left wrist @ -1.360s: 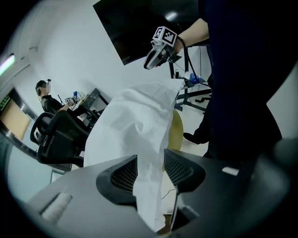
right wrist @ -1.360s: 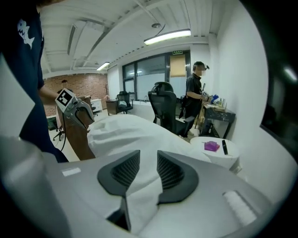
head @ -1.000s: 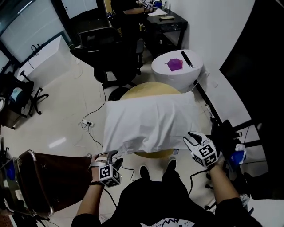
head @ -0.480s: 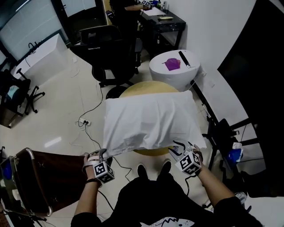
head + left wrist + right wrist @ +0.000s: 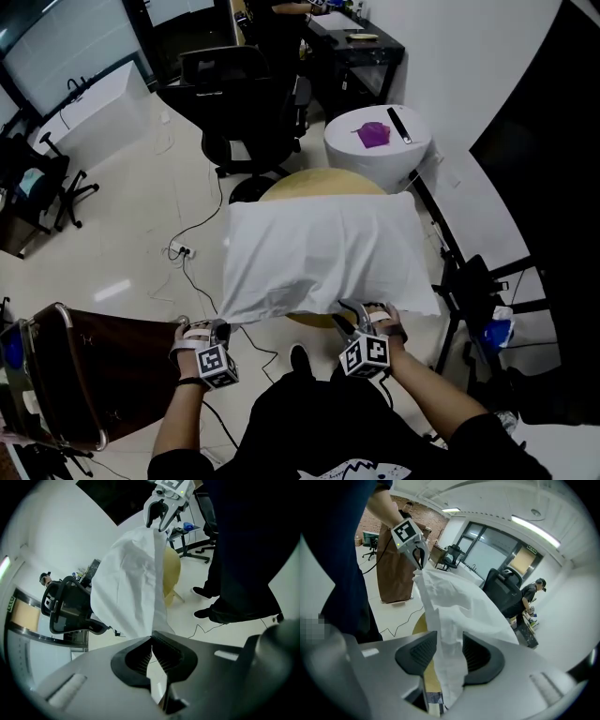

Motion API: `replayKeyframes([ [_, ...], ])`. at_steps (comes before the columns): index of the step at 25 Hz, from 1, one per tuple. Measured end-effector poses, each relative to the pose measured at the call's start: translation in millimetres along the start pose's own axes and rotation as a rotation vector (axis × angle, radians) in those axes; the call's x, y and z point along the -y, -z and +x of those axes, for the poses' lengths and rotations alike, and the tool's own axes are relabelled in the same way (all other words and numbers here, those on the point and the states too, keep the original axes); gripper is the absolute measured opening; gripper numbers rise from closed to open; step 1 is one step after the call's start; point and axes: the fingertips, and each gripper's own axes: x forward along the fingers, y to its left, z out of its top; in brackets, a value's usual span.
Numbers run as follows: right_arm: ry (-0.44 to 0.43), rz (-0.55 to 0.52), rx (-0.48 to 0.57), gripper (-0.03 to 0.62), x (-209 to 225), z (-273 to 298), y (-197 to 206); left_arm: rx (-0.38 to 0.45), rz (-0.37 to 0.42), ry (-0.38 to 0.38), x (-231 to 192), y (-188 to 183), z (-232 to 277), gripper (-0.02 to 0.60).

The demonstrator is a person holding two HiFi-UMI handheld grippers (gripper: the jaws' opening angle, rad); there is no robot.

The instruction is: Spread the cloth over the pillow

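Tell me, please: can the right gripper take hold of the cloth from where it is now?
Most likely yes. The right gripper stands open, and the edge of the cloth hangs between its jaws, not yet pinched. Nothing is in the way.

Open floor [image 5: 141, 225] L of pillow [image 5: 319, 253]; office chair [image 5: 234, 94] + white drum [image 5: 375, 155] behind, black stand [image 5: 469, 291] R

Pale glossy floor [image 5: 141, 234], black office chair [image 5: 239, 103], round white table [image 5: 375, 155], white wall [image 5: 469, 66].
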Motion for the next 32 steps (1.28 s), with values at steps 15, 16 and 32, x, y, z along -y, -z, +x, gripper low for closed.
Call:
replayKeyframes([
  [15, -0.113, -0.056, -0.025, 0.017, -20, -16, 6, 0.048, 0.132, -0.035, 12, 17, -44, 0.001],
  [16, -0.125, -0.081, -0.035, 0.017, -24, -14, 9, 0.045, 0.153, -0.02, 18, 17, -41, 0.001],
  [32, -0.124, -0.112, -0.169, 0.017, -43, 63, 58, -0.014, 0.266, 0.096, 53, 21, 43, 0.001],
])
